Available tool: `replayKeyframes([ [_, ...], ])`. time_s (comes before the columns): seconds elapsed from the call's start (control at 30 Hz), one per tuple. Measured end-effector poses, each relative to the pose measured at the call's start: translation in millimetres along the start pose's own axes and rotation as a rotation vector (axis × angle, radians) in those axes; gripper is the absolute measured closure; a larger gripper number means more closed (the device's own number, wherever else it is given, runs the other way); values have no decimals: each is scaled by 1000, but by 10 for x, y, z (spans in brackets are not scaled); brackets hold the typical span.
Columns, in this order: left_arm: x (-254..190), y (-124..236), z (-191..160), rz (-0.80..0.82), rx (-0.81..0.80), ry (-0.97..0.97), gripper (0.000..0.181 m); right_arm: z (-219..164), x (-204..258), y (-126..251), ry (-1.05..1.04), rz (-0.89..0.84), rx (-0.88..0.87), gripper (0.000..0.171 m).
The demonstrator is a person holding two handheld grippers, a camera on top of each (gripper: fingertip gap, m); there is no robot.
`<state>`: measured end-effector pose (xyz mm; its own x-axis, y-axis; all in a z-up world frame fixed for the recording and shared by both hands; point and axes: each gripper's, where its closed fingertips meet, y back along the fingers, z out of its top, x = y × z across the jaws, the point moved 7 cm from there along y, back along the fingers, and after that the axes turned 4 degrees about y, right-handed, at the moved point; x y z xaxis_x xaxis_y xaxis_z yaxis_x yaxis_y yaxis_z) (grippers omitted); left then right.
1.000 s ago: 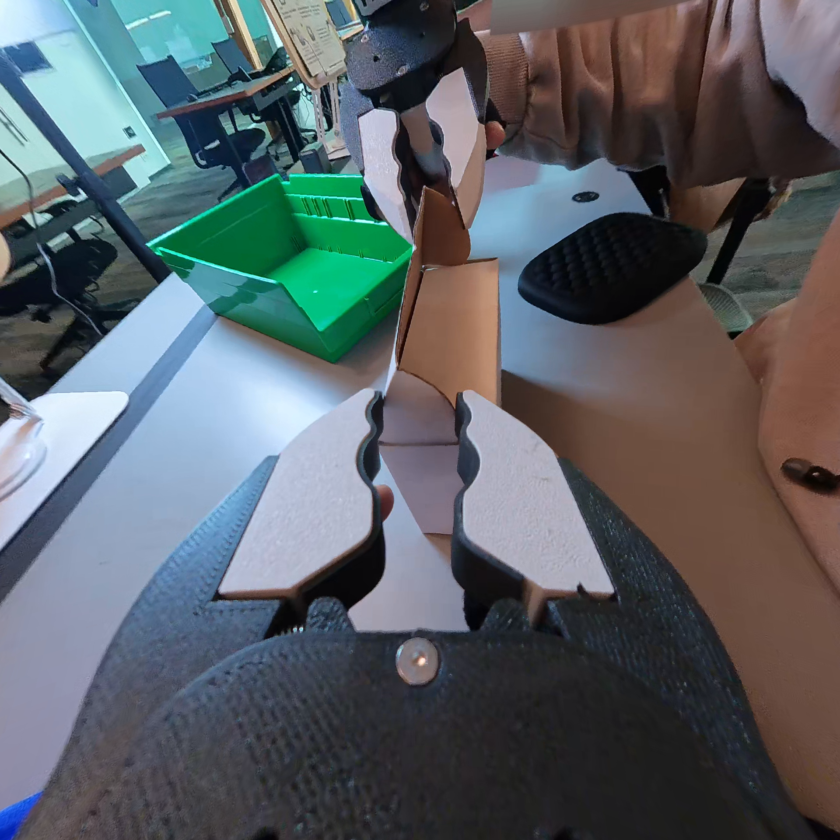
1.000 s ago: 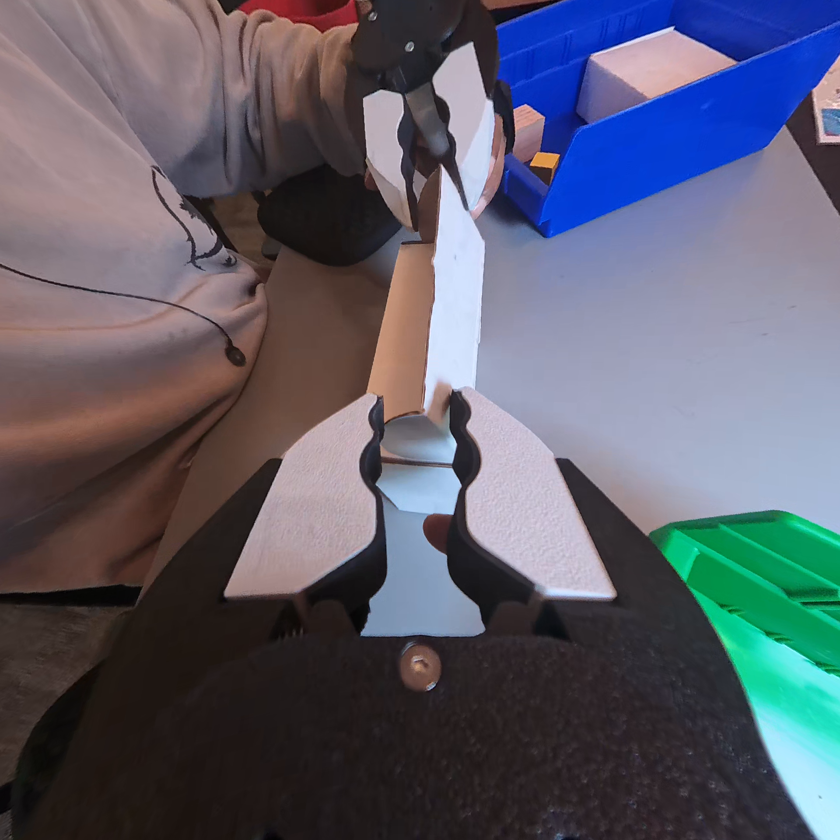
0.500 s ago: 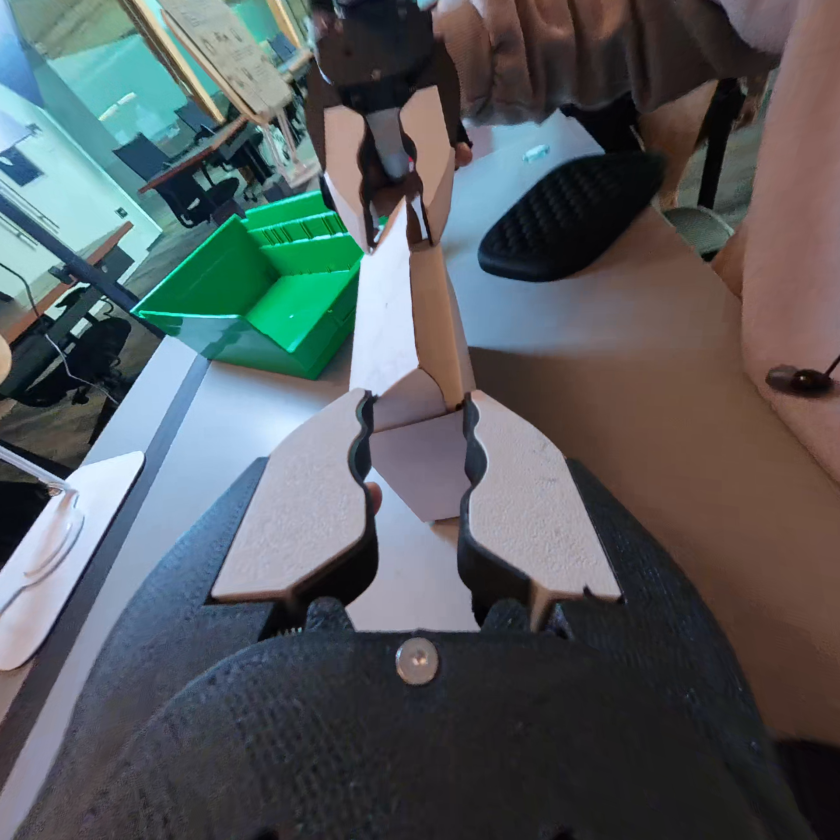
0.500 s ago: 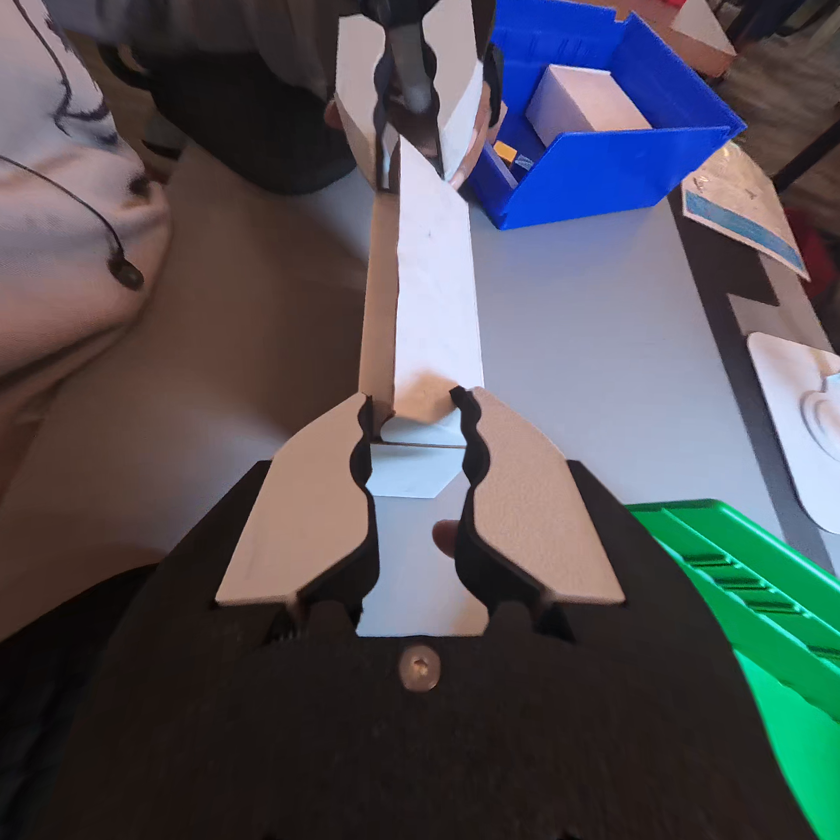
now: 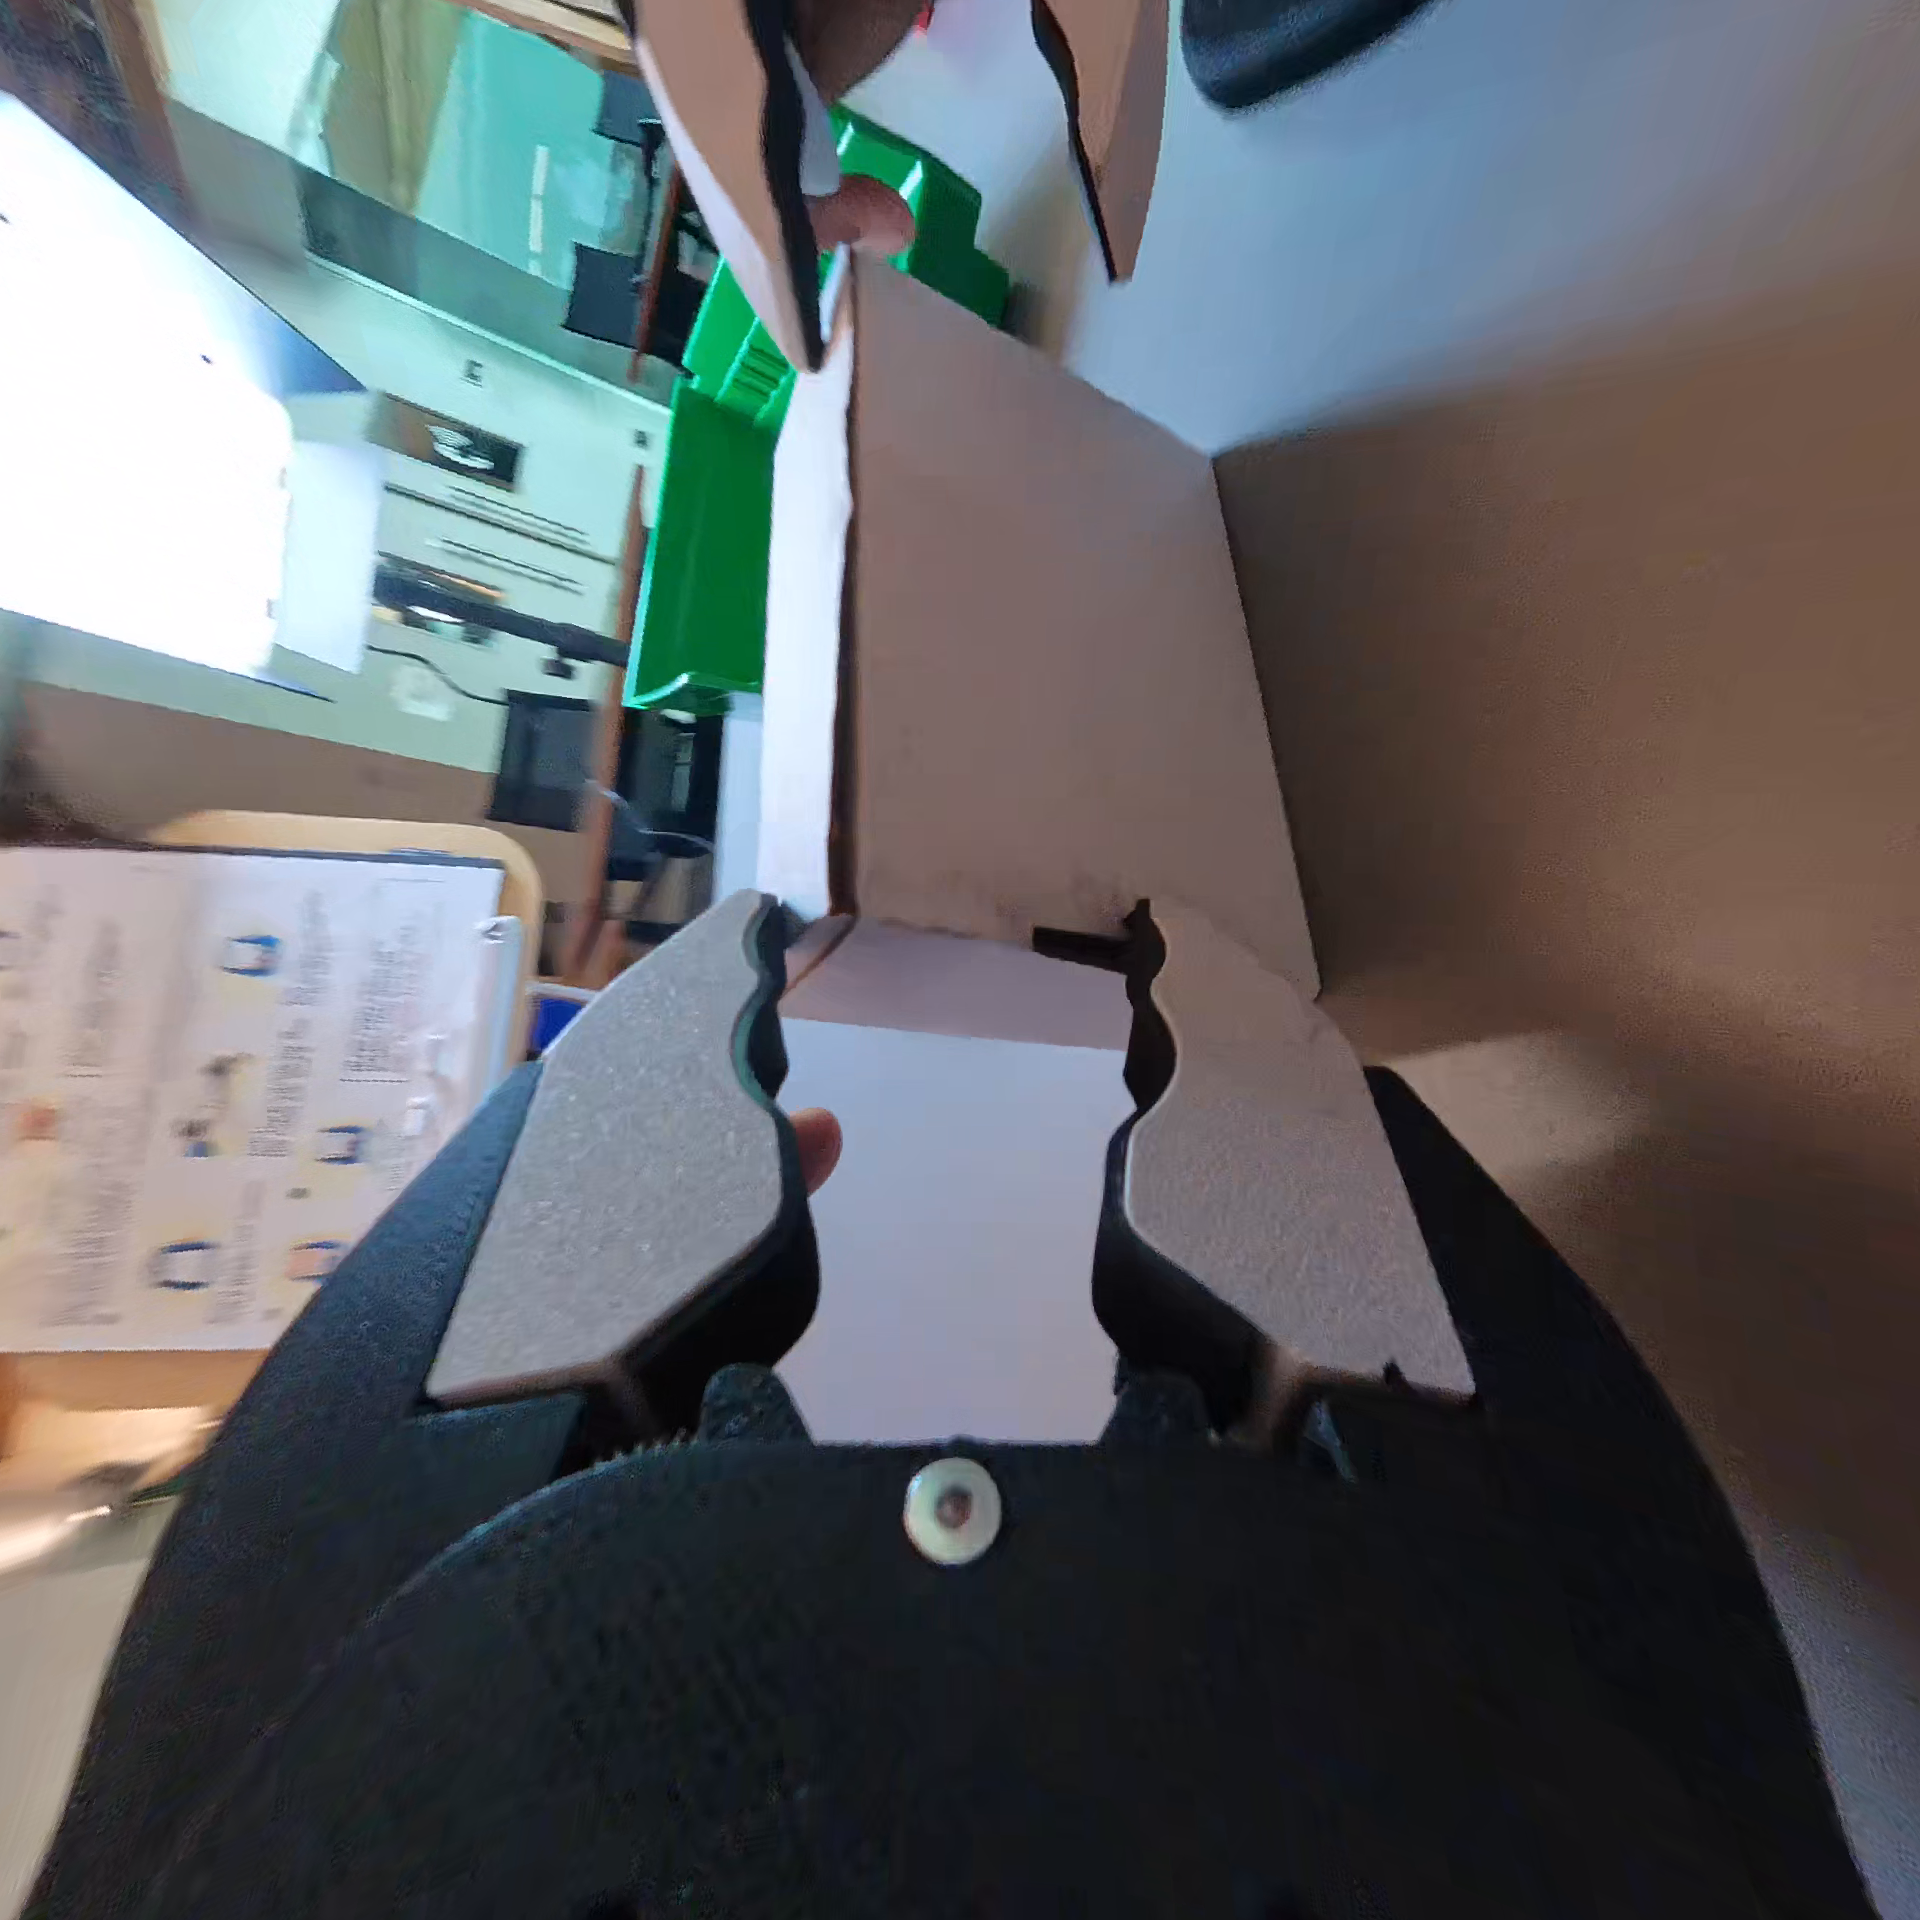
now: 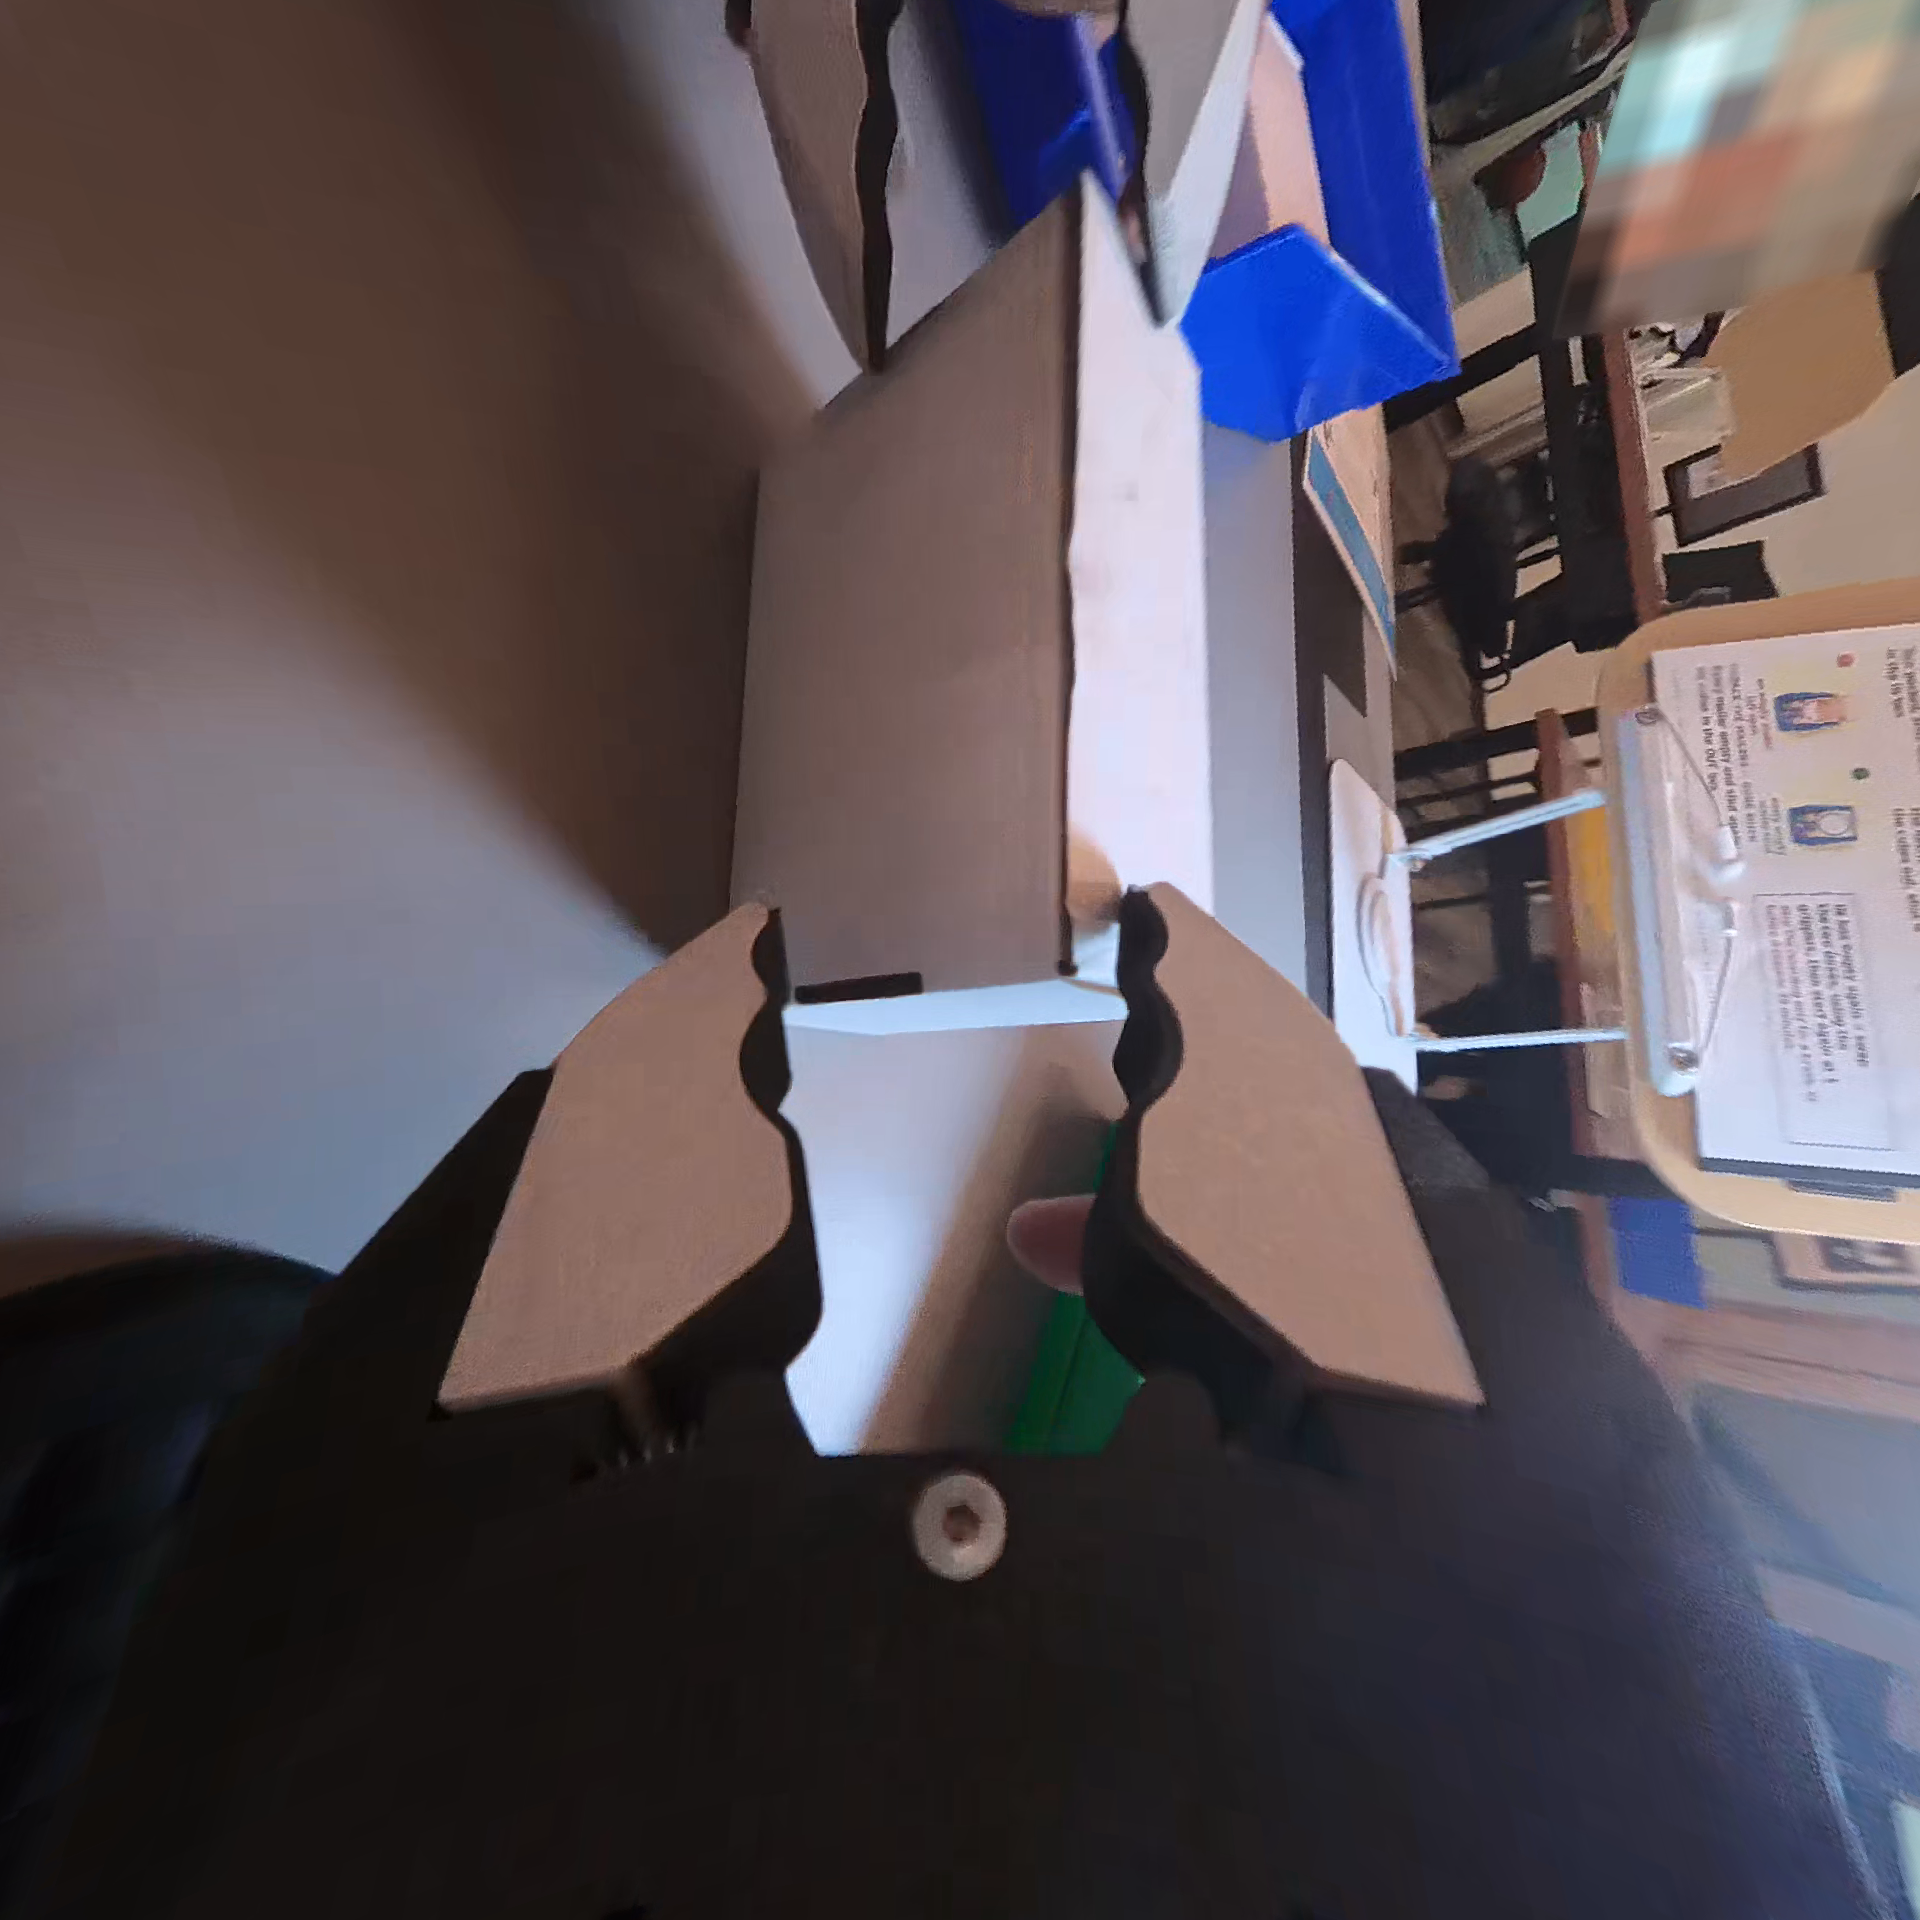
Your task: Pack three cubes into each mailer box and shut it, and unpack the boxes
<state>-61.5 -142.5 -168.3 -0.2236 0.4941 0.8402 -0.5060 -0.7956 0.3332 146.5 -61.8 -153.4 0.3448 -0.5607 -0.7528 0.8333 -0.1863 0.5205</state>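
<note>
The mailer box, brown on one face and white on the side, hangs in the air between my two grippers. My left gripper has its jaws spread wide and clamped across one end of the box. My right gripper clamps the other end of the box the same way. Each view shows the other gripper at the far end: the right one and the left one. Both views are rolled about a quarter turn. No cube shows.
A green bin stands behind the box on the pale table. A blue bin stands at the other side. A printed sheet on a stand is beyond the table edge. A black pad lies at the top.
Both grippers rolled about a quarter turn with the box between them. Their jaws went from pinching narrow end flaps to a wider hold across the box ends. The box face now looks broader.
</note>
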Motion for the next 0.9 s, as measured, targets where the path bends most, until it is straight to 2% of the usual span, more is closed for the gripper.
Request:
replayKeyframes([
  [0.17, -51, -4, 17, 35, 24, -2, 117, 22, 77, -22, 63, -59, 44, 104],
  [0.27, -45, -7, 17, 45, -9, 68, 118, 41, 29, -6, -18, -33, 19, 109],
  [0.33, -6, 4, 54, 12, -50, 232, 117, 61, -34, 27, -103, 25, 0, 112],
  [0.37, 47, 18, 80, 15, -91, 364, 108, 73, -86, 49, -154, 53, -4, 111],
  [0.47, 272, 73, 31, 8, -202, 699, 103, 139, -324, 150, -254, 62, -29, 110],
  [0.57, 304, -52, -135, -105, -174, 883, 93, 260, -541, 175, -312, 87, -11, 110],
  [0.63, 153, -219, -197, -253, -97, 916, 91, 348, -623, 108, -343, 135, 34, 111],
  [0.67, 81, -281, -187, -321, -64, 935, 101, 392, -637, 55, -357, 173, 61, 111],
  [0.7, 61, -324, -178, -307, -43, 921, 113, 433, -638, -4, -366, 209, 91, 110],
  [0.9, 26, -306, 41, -212, -36, 689, 113, 547, -468, -323, -195, 369, 332, 97],
])
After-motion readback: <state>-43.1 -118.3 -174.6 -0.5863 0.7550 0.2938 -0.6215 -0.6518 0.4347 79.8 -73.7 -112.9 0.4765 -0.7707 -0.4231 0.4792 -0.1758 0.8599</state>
